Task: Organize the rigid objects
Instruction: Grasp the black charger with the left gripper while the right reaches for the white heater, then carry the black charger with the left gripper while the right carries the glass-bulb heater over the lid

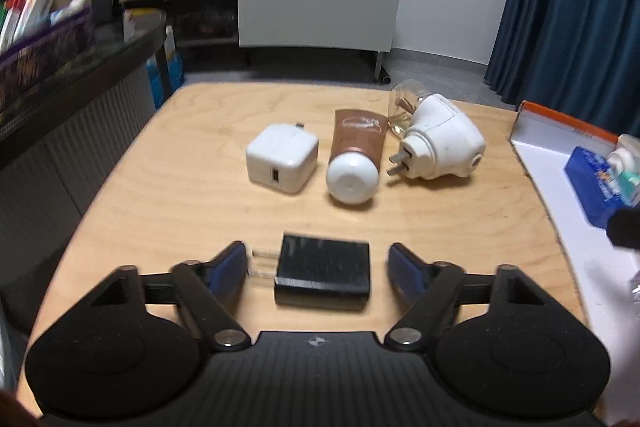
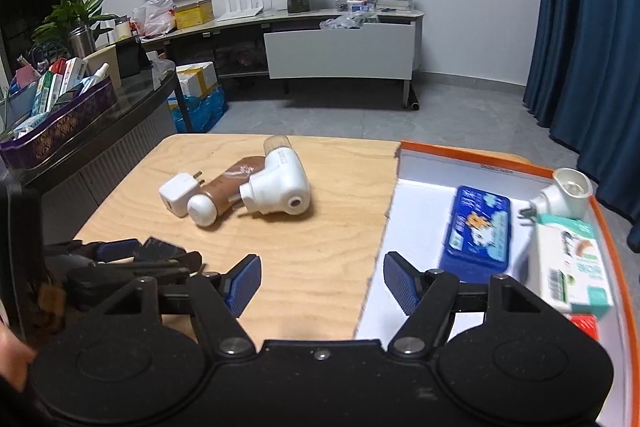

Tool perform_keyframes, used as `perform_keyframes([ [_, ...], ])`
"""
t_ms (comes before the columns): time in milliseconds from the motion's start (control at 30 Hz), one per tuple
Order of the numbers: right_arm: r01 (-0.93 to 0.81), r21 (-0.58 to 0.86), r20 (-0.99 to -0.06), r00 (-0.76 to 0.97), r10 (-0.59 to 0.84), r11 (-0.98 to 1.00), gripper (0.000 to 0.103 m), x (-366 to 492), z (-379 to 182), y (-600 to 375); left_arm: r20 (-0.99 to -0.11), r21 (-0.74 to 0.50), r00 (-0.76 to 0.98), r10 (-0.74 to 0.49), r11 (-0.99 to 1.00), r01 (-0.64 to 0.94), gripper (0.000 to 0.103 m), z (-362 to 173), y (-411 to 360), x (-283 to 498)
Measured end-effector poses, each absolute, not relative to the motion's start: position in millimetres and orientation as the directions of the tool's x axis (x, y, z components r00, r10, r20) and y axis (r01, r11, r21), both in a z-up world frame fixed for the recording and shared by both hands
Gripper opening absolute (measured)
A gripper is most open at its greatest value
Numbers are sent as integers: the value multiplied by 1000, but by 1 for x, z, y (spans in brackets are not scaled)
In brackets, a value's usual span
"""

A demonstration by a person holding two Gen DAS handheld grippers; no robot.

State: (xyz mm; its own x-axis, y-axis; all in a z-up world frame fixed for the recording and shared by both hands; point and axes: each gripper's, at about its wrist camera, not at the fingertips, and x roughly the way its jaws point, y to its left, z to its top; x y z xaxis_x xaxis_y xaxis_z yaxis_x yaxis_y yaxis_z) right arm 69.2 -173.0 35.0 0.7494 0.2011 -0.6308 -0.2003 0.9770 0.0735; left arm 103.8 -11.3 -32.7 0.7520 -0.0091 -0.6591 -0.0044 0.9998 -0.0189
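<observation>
While several things are already laid in the white tray at the right of the frame, a blue case among them, four are left on the worktop: a white charger, a brown tube, a white plug-in device and a black adapter. The black adapter is bracketed low in the frame by the left gripper, its jaws apart and not yet pressed on it. The right gripper is seen released, with nothing held.
</observation>
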Motion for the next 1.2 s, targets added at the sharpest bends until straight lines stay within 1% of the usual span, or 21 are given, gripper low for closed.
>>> perform_keyframes([
  [33, -203, 78, -634, 745, 206, 976, 81, 76, 34, -171, -655, -4, 756, -5, 1000, 3, 61, -32, -12, 105],
  [133, -227, 105, -647, 724, 240, 968, 81, 99, 31, -163, -651, -16, 759, -30, 1000, 26, 61, -31, -8, 102],
  [200, -241, 133, -661, 701, 267, 961, 85, 119, 27, -156, -655, -32, 755, -39, 999, 24, 61, -29, -4, 99],
  [233, -242, 151, -668, 690, 279, 958, 85, 130, 26, -152, -658, -53, 751, -54, 998, 25, 61, -28, -1, 97],
  [300, -230, 167, -675, 682, 282, 959, 88, 153, 24, -145, -661, -87, 746, -77, 996, 25, 61, -27, 2, 94],
  [433, -162, 262, -702, 644, 303, 952, 89, 203, 16, -135, -651, -110, 753, -92, 994, 27, 61, -24, 8, 85],
  [500, -138, 272, -725, 621, 297, 952, 89, 225, 8, -126, -648, -127, 756, -96, 992, 18, 61, -23, 10, 84],
  [567, -126, 236, -754, 602, 263, 964, 89, 240, 0, -116, -649, -138, 754, -98, 990, 9, 61, -23, 12, 85],
  [633, -121, 198, -787, 571, 231, 973, 80, 252, -11, -108, -647, -147, 757, -95, 989, -1, 61, -22, 14, 87],
  [667, -130, 170, -782, 585, 214, 977, 74, 252, -13, -104, -648, -151, 756, -96, 988, -4, 61, -23, 15, 88],
  [700, -142, 130, -782, 594, 189, 981, 64, 251, -14, -101, -650, -152, 755, -93, 988, -9, 61, -23, 16, 89],
  [733, -150, 116, -782, 596, 183, 982, 58, 250, -14, -100, -649, -152, 756, -89, 988, -14, 61, -23, 17, 89],
  [767, -147, 107, -781, 600, 175, 983, 56, 247, -13, -101, -648, -152, 757, -86, 988, -18, 61, -22, 17, 88],
  [933, -152, 89, -743, 648, 168, 984, 50, 207, -6, -120, -641, -162, 763, -86, 986, -25, 61, -15, 14, 84],
  [1100, -155, 123, -680, 707, 197, 980, 48, 154, 32, -147, -618, -174, 778, -111, 985, 3, 61, 0, -1, 73],
  [1200, -148, 151, -626, 751, 210, 977, 48, 121, 57, -169, -597, -176, 790, -139, 984, 40, 61, 13, -17, 64],
])
